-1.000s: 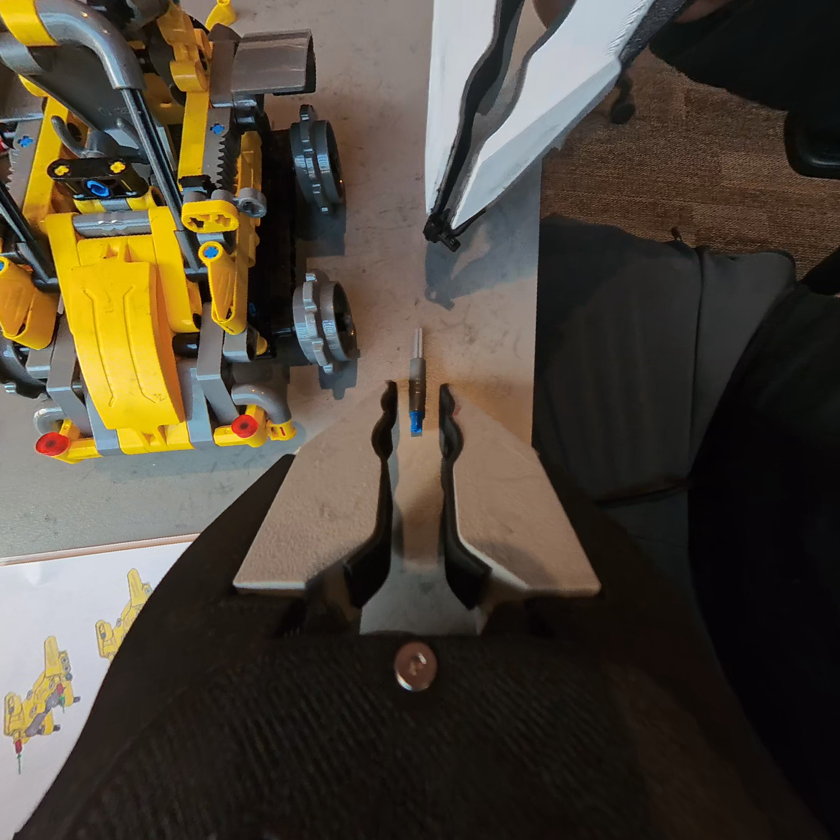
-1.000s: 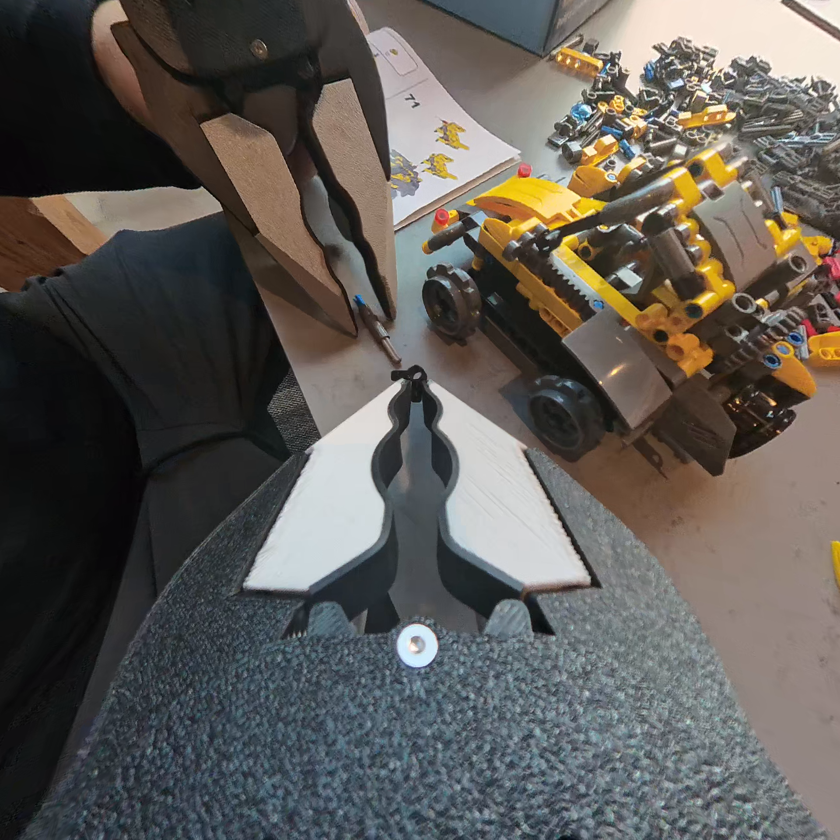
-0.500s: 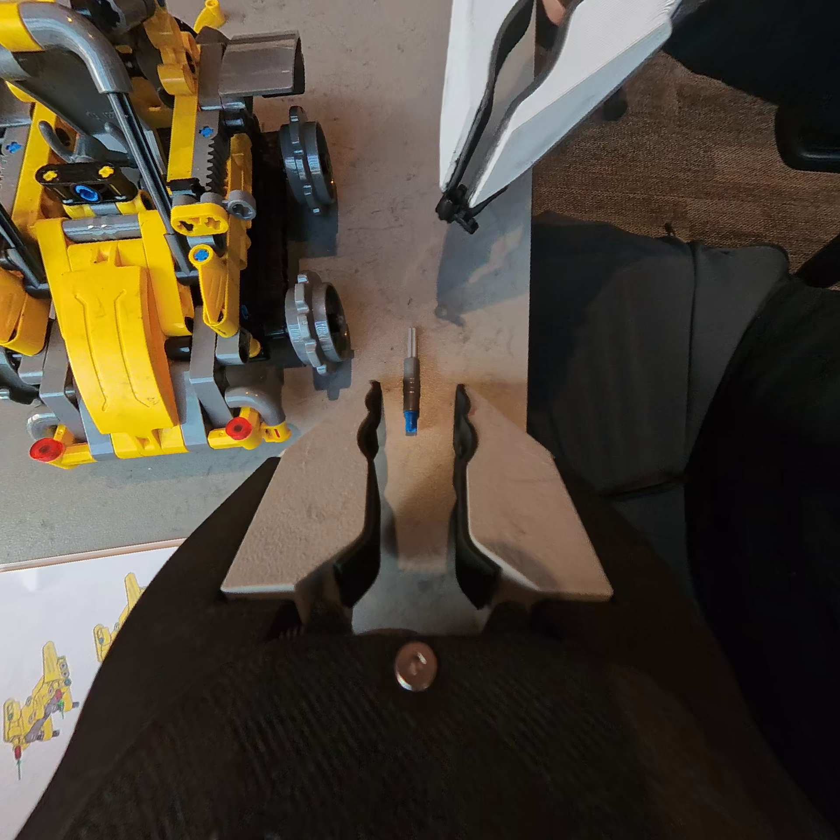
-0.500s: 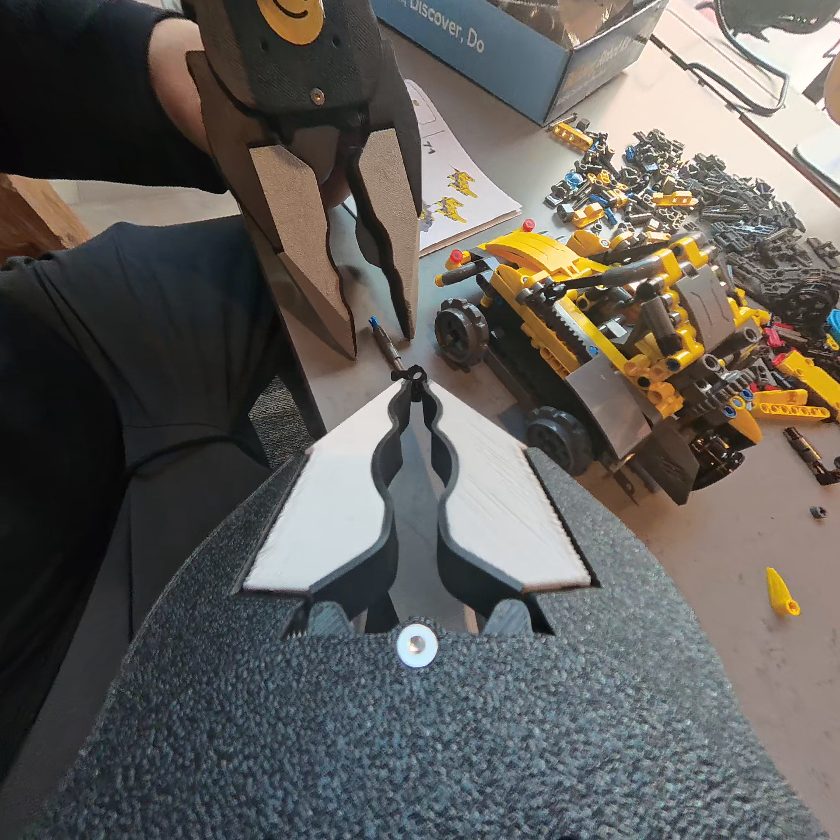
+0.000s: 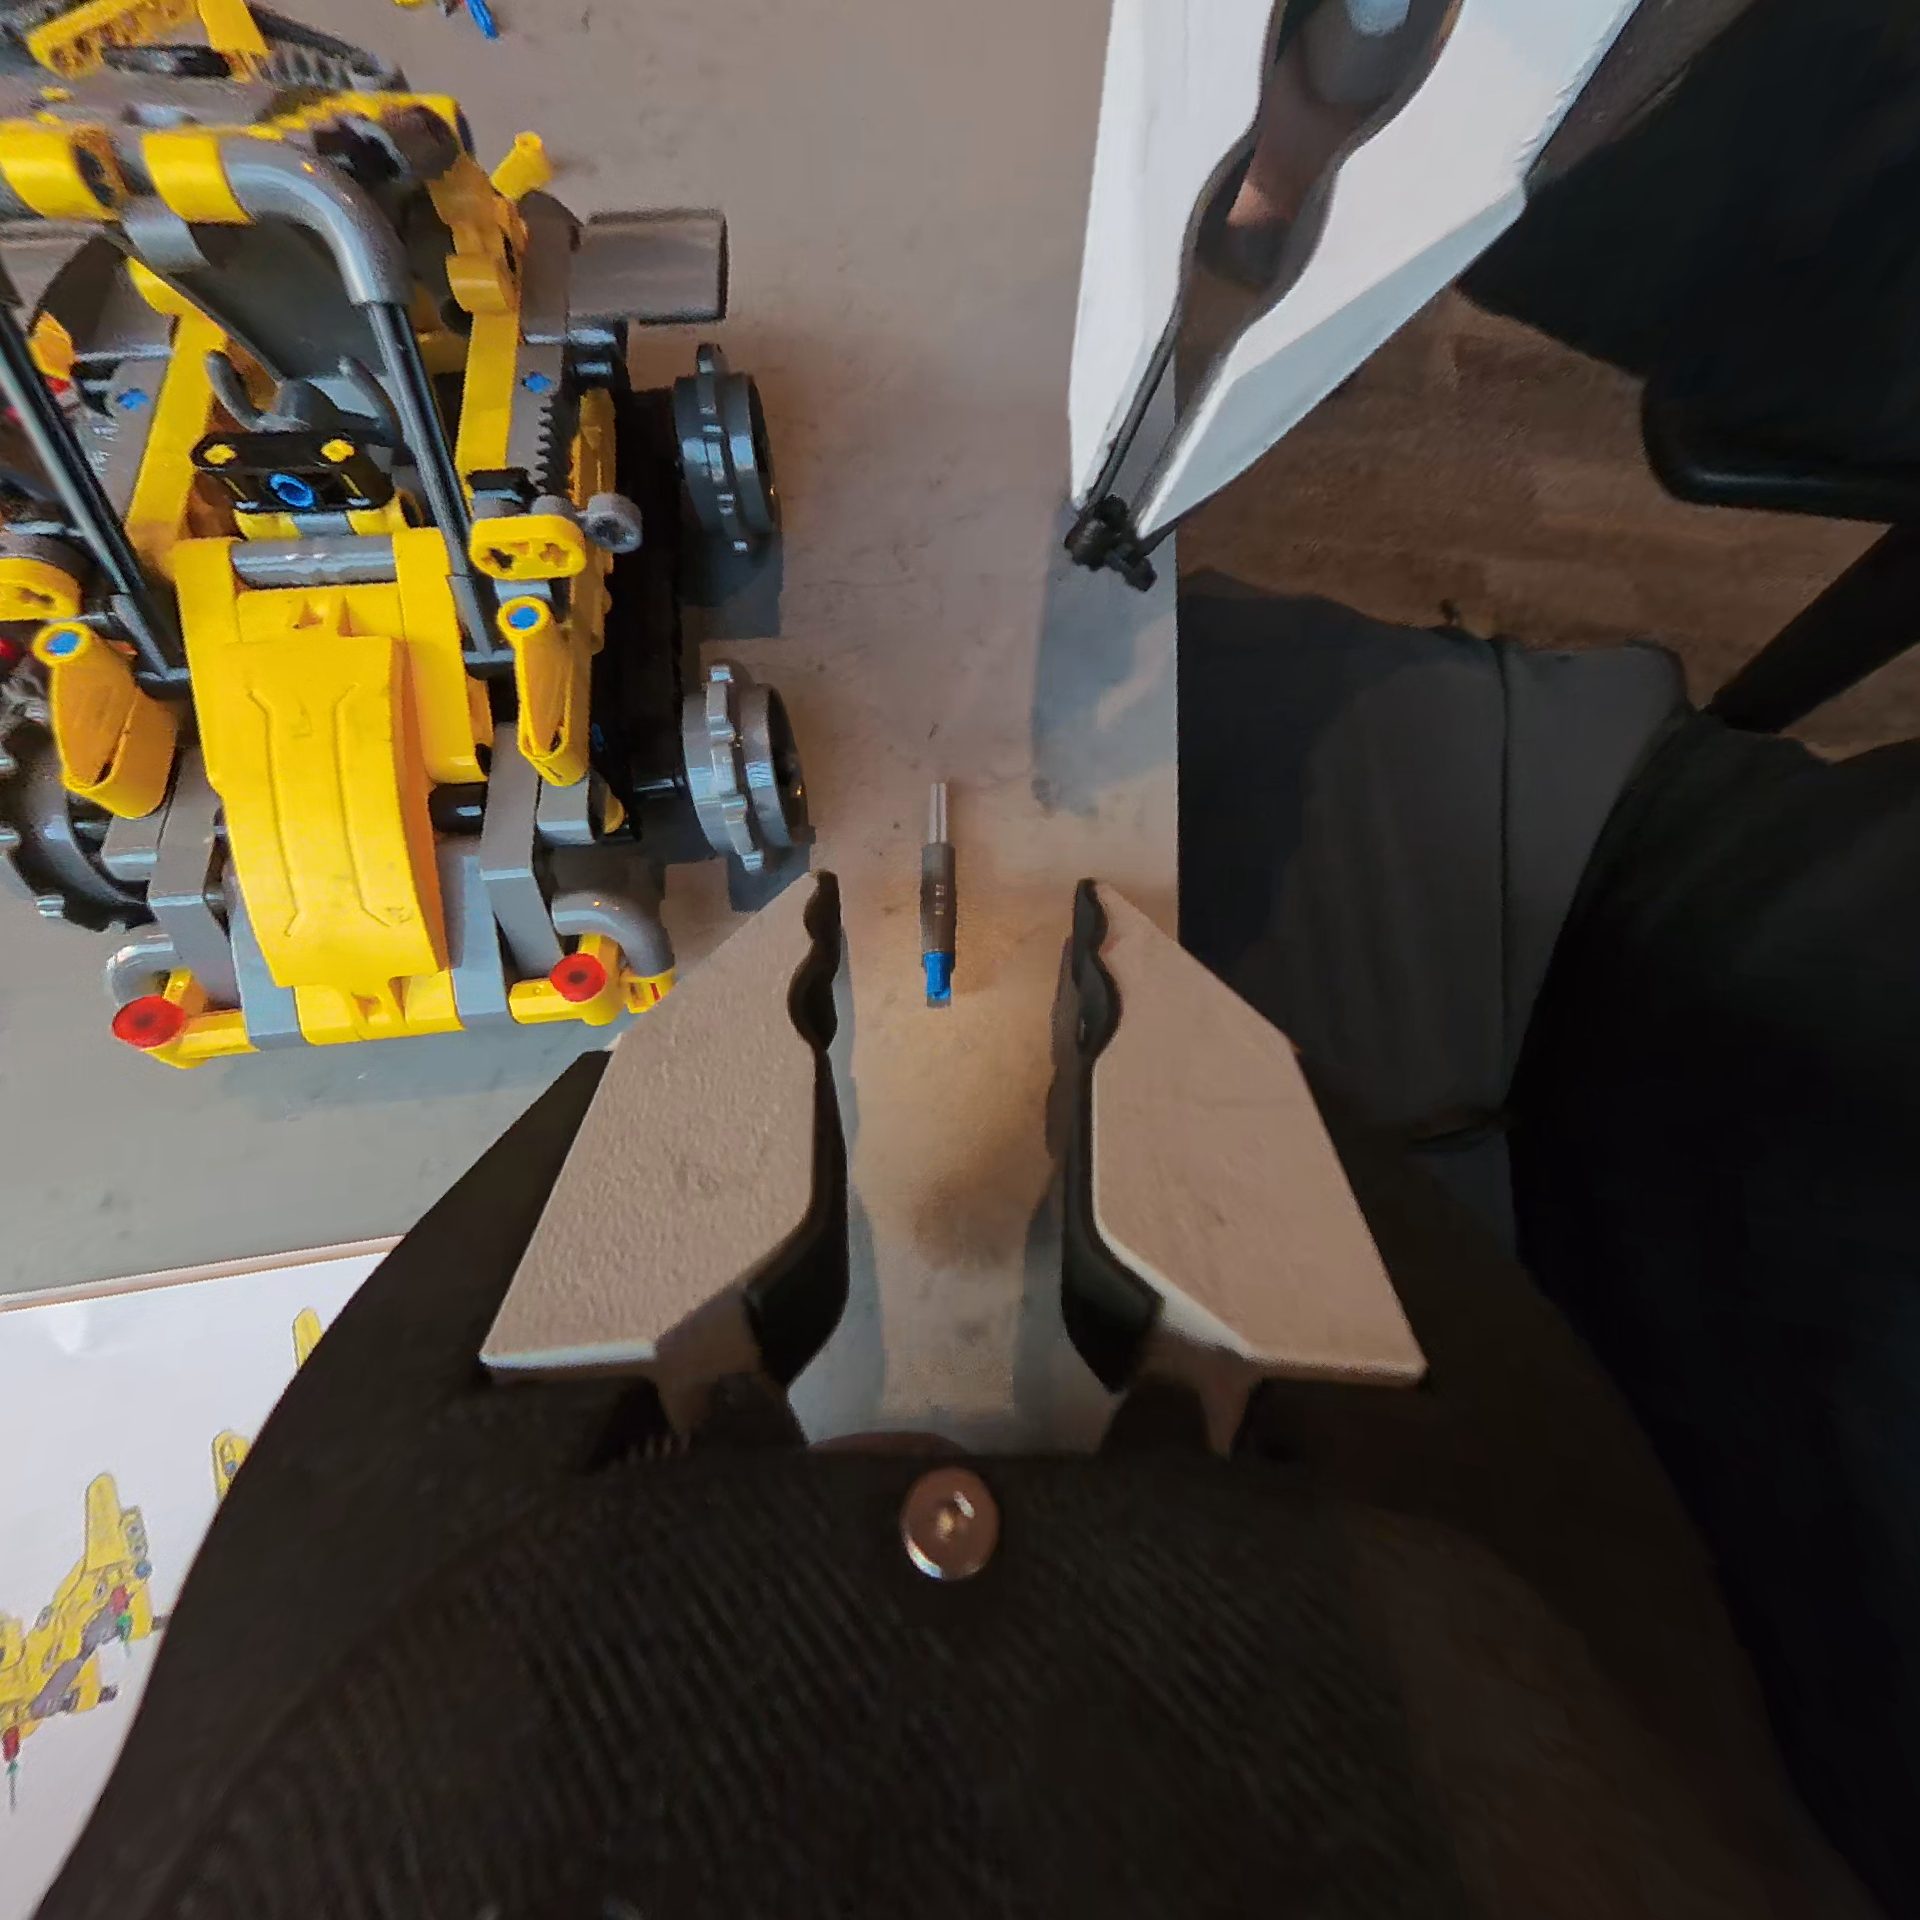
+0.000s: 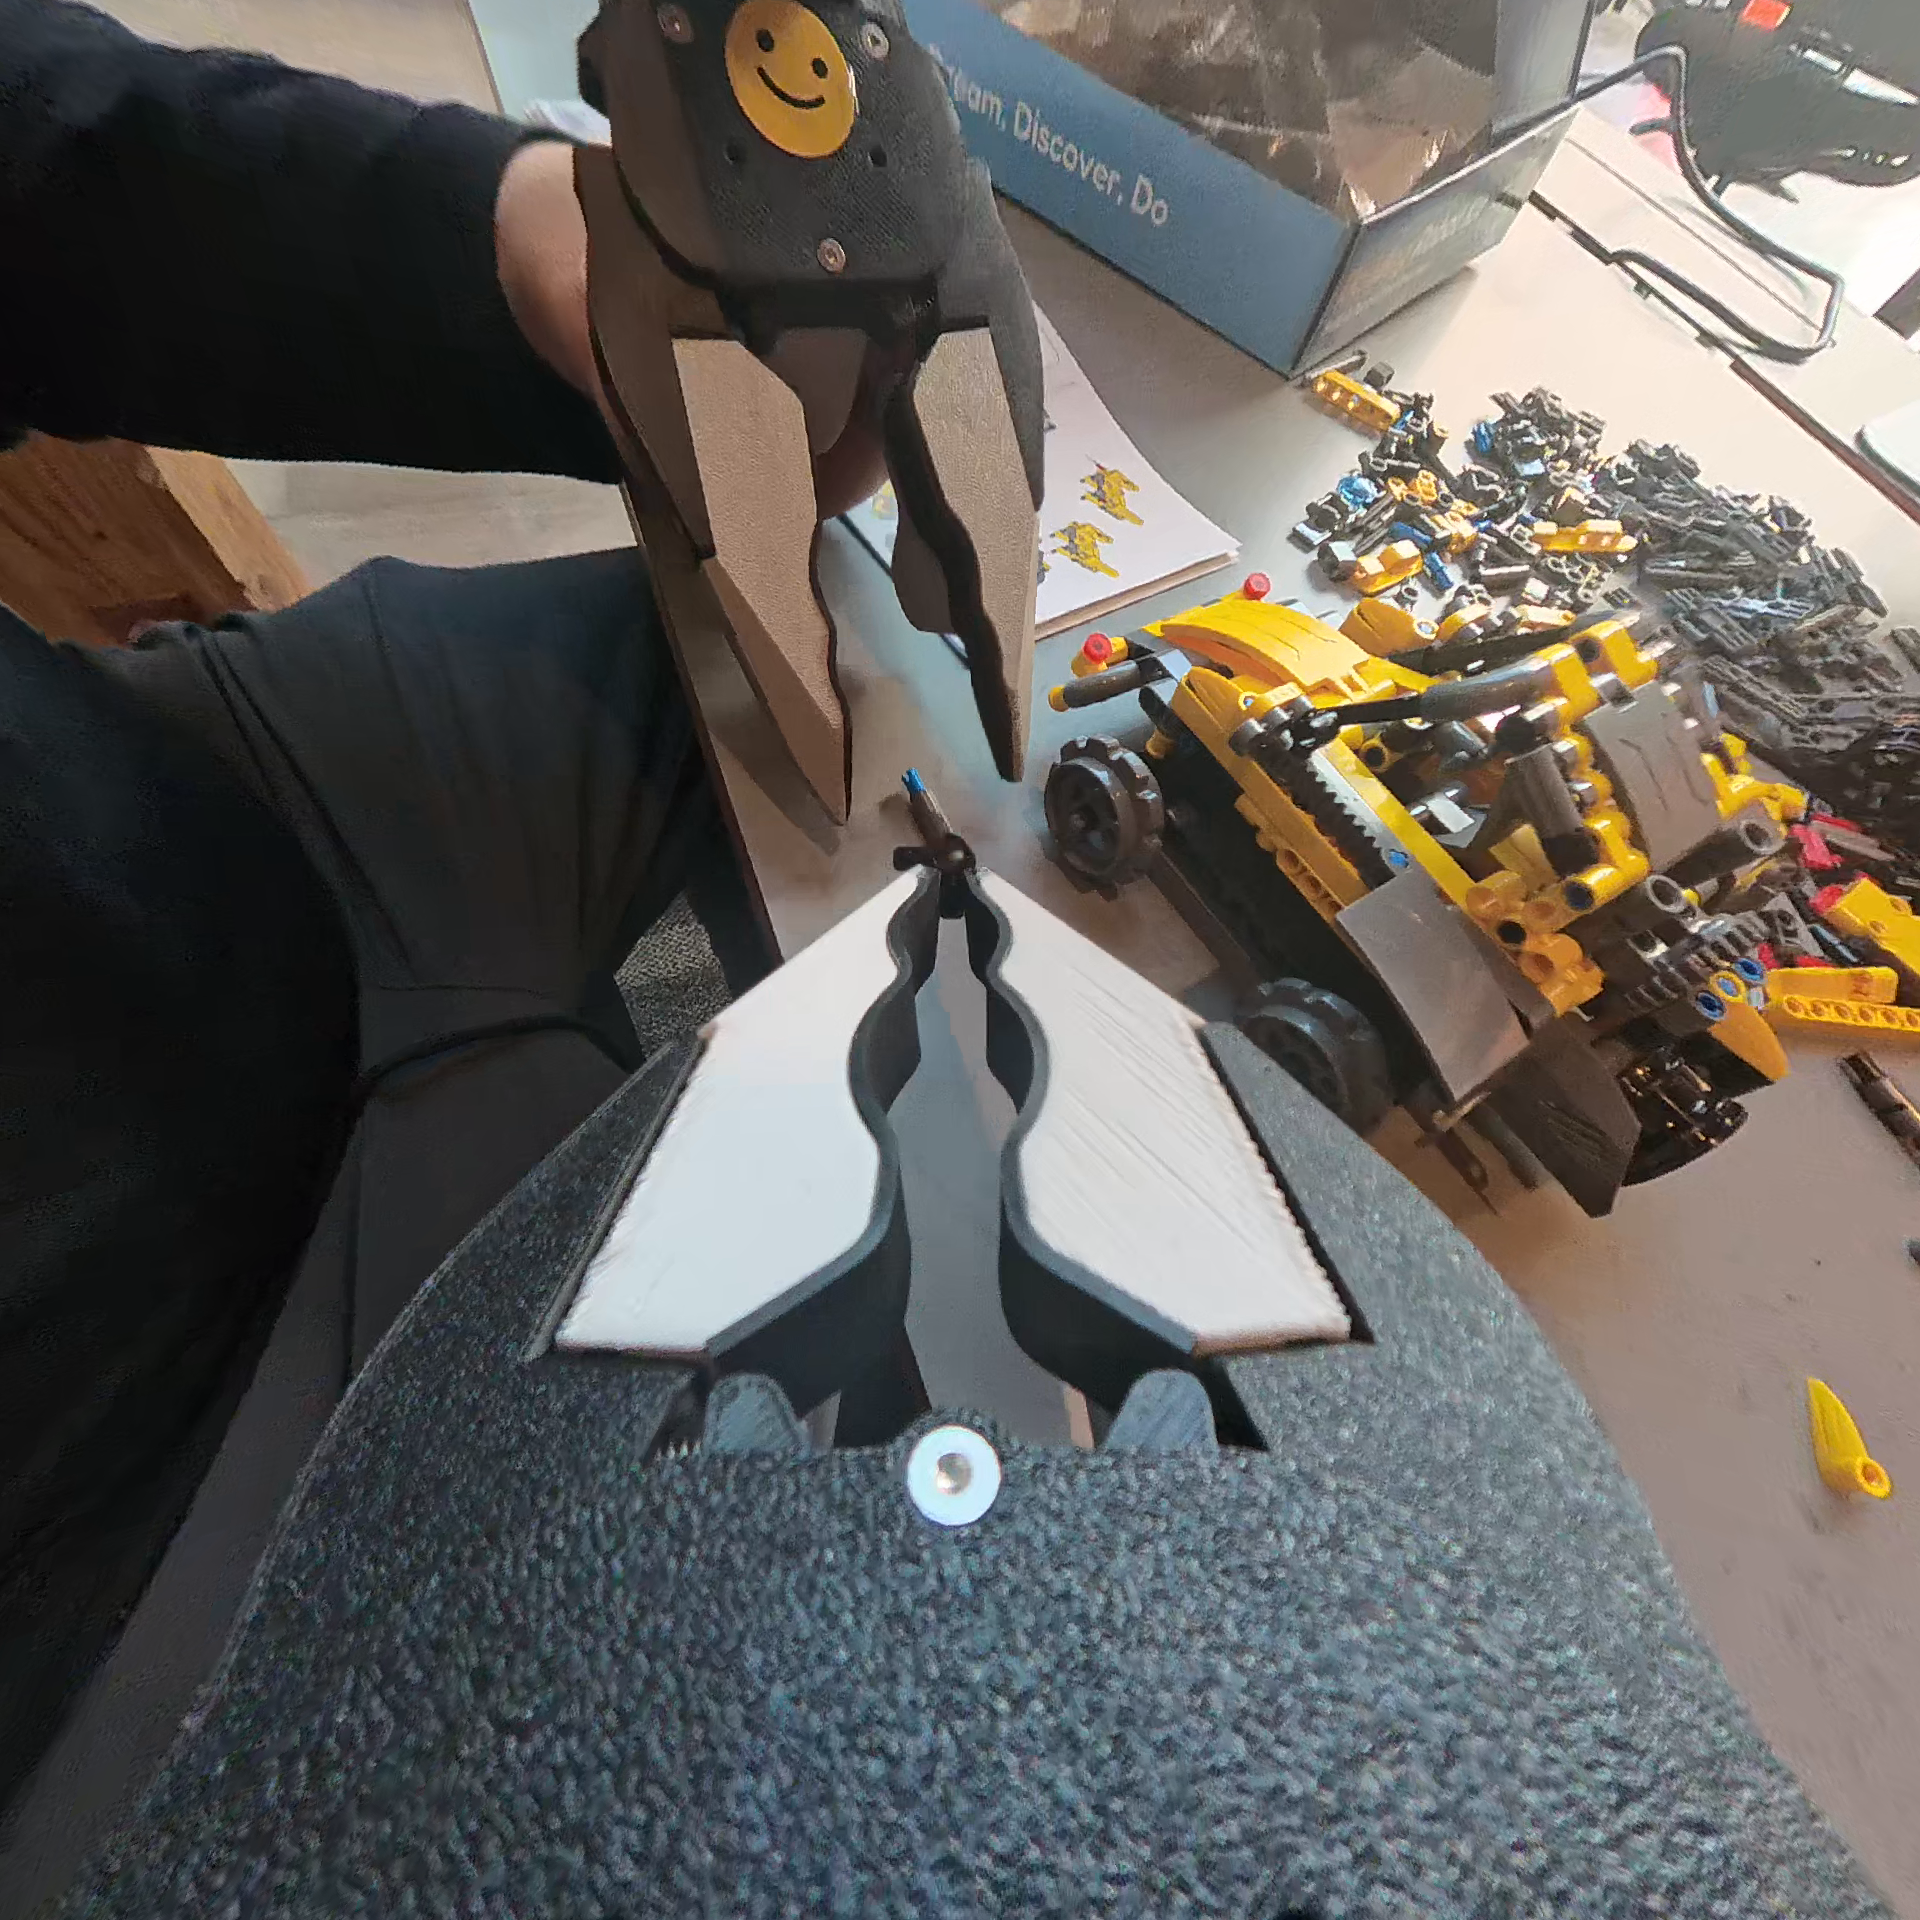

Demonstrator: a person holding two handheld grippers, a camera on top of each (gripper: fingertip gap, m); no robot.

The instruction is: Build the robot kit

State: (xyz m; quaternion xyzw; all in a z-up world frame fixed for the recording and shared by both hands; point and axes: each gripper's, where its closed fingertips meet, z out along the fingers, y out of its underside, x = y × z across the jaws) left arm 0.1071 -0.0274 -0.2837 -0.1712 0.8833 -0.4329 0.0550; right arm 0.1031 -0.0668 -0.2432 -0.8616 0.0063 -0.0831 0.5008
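A small grey pin with a blue end [image 5: 937, 904] lies on the table near its edge. My left gripper [image 5: 956, 906] is open and empty, with its jaws on either side of the pin and above it. It also shows in the right wrist view [image 6: 920, 788], hanging over the pin [image 6: 923, 805]. My right gripper [image 6: 940, 883] is shut on a tiny black piece [image 6: 935, 857] pinched at its tips. It shows in the left wrist view [image 5: 1112, 540], above the table edge beyond the pin. A yellow and grey toy-brick vehicle [image 5: 312, 727] [image 6: 1403, 831] stands beside the pin.
An instruction booklet [image 5: 104, 1455] [image 6: 1132, 520] lies by the vehicle. A blue cardboard box [image 6: 1195, 208] stands behind, and a pile of loose bricks [image 6: 1662, 540] lies at the right. A yellow cone piece [image 6: 1839, 1439] lies alone. A person's dark-clothed lap is past the table edge [image 5: 1174, 935]. Some 6 centimetres of space lies between my two pairs of fingers.
My left gripper's jaws have opened wider around the pin and it has risen from the table. My right gripper has drawn back and up, still pinching the black piece.
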